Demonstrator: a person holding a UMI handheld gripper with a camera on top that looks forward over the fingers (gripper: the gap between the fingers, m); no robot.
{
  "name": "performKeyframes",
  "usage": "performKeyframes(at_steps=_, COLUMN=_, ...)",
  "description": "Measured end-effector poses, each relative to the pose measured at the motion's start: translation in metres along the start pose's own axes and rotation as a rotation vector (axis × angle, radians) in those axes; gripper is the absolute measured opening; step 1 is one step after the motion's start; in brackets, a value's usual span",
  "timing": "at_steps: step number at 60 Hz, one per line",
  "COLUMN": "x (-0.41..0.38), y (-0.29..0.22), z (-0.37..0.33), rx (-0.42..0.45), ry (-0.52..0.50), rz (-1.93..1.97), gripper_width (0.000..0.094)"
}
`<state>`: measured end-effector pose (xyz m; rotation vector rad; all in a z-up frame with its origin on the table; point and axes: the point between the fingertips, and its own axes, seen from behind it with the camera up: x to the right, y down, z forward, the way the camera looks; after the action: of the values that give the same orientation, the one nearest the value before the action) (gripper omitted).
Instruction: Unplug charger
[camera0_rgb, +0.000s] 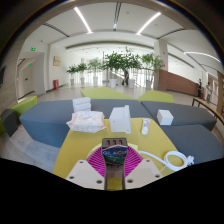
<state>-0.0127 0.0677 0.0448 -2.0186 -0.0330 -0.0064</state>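
One yellow desk (82, 150) carries one dark charger (114, 144) between two pink-padded fingers (98, 162), one white cable (172, 159), and four white items: a stack (86, 121), a box (120, 120), a small bottle (145, 127), a cube (165, 117).

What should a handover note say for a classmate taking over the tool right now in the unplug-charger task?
Tool: fingers set around a dark block, apparently the charger; whether they press on it cannot be told.
Things: charger just ahead on the yellow table; white cable coiled beside the right finger.
Done: tool brought up to the charger.
Left: confirm the grip, pull the charger free. The socket cannot be made out.
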Motion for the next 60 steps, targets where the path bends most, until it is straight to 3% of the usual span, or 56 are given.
performKeyframes(at_steps=4, x=0.002, y=-0.020, z=-0.013, rx=0.024, ry=-0.015, rz=0.027, gripper_width=0.0186)
performKeyframes(at_steps=10, x=0.023, y=-0.108, z=-0.056, rx=0.226, ry=0.039, rz=0.007, gripper_width=0.0185)
performKeyframes(at_steps=20, x=0.059, y=-0.152, z=-0.090, rx=0.227, ry=0.053, rz=0.018, gripper_width=0.0185)
performKeyframes(at_steps=26, x=0.089, y=-0.126, z=-0.100, rx=0.159, ry=0.086, rz=0.024, gripper_width=0.0186)
performKeyframes(at_steps=39, x=0.115, y=0.026, z=-0.057, rx=-0.123, ry=0.093, rz=0.039, gripper_width=0.0186)
performKeyframes(at_steps=47, x=0.115, y=0.074, z=-0.036, rx=-0.251, ry=0.090, rz=0.023, gripper_width=0.0192)
performKeyframes(at_steps=60, x=0.118, y=0.074, z=-0.030, rx=-0.267, ry=0.093, rz=-0.025, gripper_width=0.0291)
